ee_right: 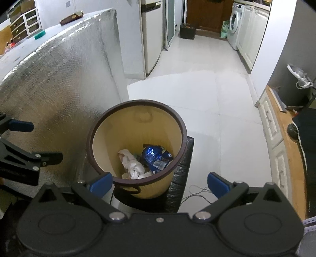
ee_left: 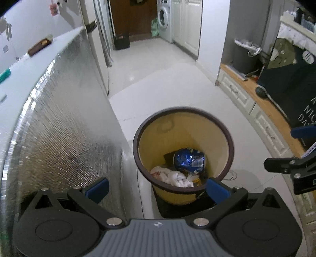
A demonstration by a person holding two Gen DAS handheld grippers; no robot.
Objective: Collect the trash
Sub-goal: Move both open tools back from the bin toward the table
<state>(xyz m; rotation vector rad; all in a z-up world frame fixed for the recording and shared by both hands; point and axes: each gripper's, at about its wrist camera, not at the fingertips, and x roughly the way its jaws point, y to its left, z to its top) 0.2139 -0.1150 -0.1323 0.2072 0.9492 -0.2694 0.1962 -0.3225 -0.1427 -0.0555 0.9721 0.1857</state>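
Observation:
A yellow trash bin with a dark brown rim [ee_left: 146,126] [ee_right: 94,126] stands on a black stool just ahead of both grippers. Inside lie a crumpled blue snack wrapper [ee_left: 188,159] [ee_right: 156,155] and white crumpled tissue [ee_left: 175,177] [ee_right: 132,164]. My left gripper [ee_left: 158,187] is open and empty, above the bin's near rim. My right gripper [ee_right: 160,182] is open and empty, also over the near rim. Each gripper shows at the edge of the other's view: the right one [ee_left: 290,150] and the left one [ee_right: 29,142].
A tall counter clad in silver foil [ee_left: 59,122] [ee_right: 59,83] stands to the left of the bin. A wooden bench with white drawers [ee_left: 262,110] [ee_right: 284,142] runs along the right. A grey bin [ee_left: 244,57] stands on it. White tiled floor [ee_right: 207,89] stretches ahead toward a washing machine [ee_left: 164,17].

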